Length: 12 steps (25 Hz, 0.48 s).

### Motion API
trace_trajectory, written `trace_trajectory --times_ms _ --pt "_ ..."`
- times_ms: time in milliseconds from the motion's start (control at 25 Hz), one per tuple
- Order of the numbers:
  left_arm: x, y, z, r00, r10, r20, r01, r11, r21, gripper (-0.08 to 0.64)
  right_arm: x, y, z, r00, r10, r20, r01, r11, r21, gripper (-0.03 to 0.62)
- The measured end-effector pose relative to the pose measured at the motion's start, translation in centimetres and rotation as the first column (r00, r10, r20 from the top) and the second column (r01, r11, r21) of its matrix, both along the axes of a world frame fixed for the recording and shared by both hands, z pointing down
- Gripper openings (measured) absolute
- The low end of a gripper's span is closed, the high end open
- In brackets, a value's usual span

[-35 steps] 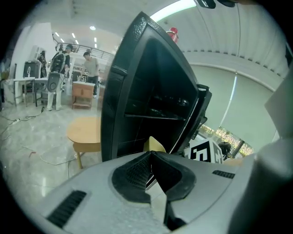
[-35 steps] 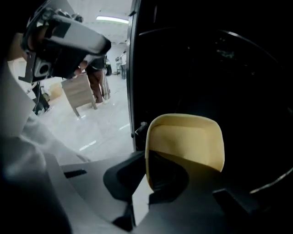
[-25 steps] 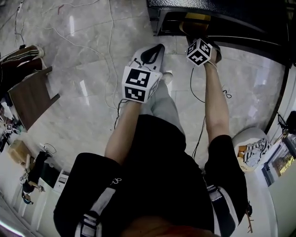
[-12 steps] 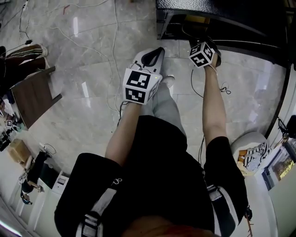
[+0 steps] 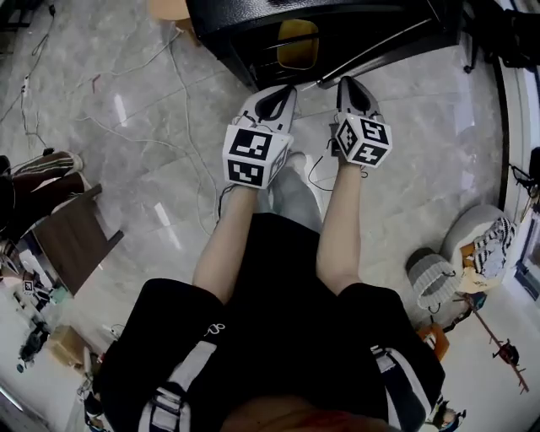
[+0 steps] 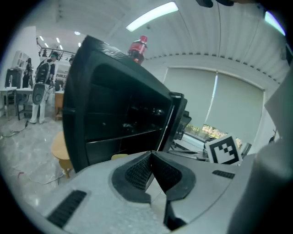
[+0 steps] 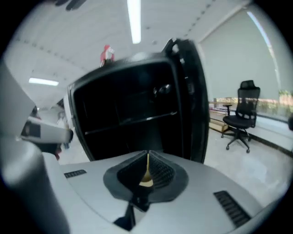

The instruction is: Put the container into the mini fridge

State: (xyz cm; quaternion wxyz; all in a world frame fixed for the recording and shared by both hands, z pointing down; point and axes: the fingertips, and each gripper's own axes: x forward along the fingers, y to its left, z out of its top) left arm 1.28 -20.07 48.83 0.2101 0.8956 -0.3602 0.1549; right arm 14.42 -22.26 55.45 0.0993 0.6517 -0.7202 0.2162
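Zero left to carry: see the yellow container (image 5: 297, 44) resting on a shelf inside the mini fridge (image 5: 226, 24). Find the left gripper (image 6: 151, 154) pinched together on nothing, the right gripper (image 7: 147, 155) closing with nothing clamped, only a yellow sliver showing through the slit. Watch the door (image 7: 194, 100), hanging open – risk slipping off its edge when pushing with bare tips, or jolting the container if proud of the shelf
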Motion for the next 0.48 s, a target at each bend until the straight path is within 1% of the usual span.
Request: trace_trajectory --times_ms 80,160,240,320,480 --pt "2.4 0.1 -1.6 0.998 0.053 -0.02 -0.052 0.998 0.038 0.006 2.3 1.5 -3.7 0.99 0.098 0.097 -0.107 0.99 0.088 0.015" --pt "4.5 0.6 -3.5 0.995 0.091 -0.037 -0.088 0.993 0.076 0.006 4.3 3.1 -7.0 0.979 0.148 0.141 -0.169 0.974 0.152 0.015" --pt "6.8 1.3 -5.7 0.99 0.128 -0.058 -0.121 0.986 0.119 0.006 6.5 4.9 -10.4 0.972 0.18 0.148 -0.209 0.954 0.213 0.015" --pt "9.3 2.0 -8.3 0.982 0.172 -0.083 -0.156 0.972 0.174 0.006 9.0 6.8 -13.9 0.968 0.213 0.132 -0.242 0.93 0.276 0.015" --pt "14.7 3.4 -13.8 0.953 0.275 -0.129 -0.227 0.927 0.297 0.006 13.9 10.3 -20.1 0.949 0.302 0.091 -0.313 0.864 0.396 0.014"
